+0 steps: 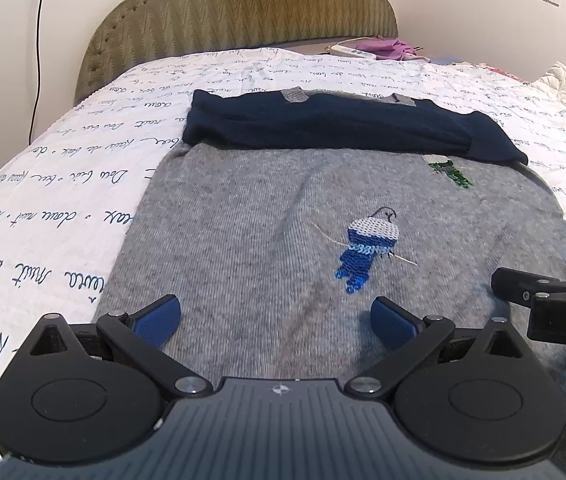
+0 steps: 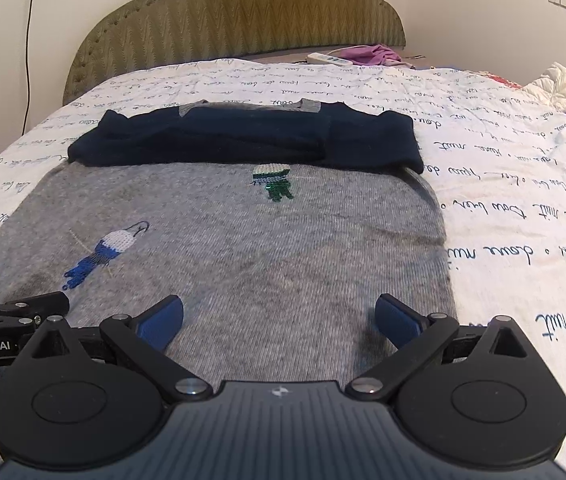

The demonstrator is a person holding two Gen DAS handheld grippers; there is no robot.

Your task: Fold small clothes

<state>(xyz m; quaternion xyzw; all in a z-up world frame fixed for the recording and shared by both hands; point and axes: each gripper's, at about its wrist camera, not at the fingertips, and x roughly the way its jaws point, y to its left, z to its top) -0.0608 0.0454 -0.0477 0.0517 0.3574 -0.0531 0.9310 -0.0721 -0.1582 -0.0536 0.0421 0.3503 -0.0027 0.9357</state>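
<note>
A small grey knitted sweater [image 1: 243,240] [image 2: 243,248] lies flat on the bed, with a blue sequin bird [image 1: 367,246] [image 2: 103,254] and a green one [image 1: 449,170] [image 2: 275,184] on it. Its dark navy sleeves [image 1: 323,128] [image 2: 243,140] are folded across the far end. My left gripper [image 1: 277,320] hovers open over the near left part of the sweater, nothing between its blue pads. My right gripper [image 2: 279,320] is open over the near right part. Each gripper shows at the edge of the other's view.
The bed carries a white cover with dark script [image 1: 43,208] [image 2: 523,208] and has an olive padded headboard [image 1: 243,4]. A power strip [image 2: 329,58] and purple cloth [image 2: 371,54] lie by the headboard. Crumpled clothes [image 2: 563,88] pile at the far right.
</note>
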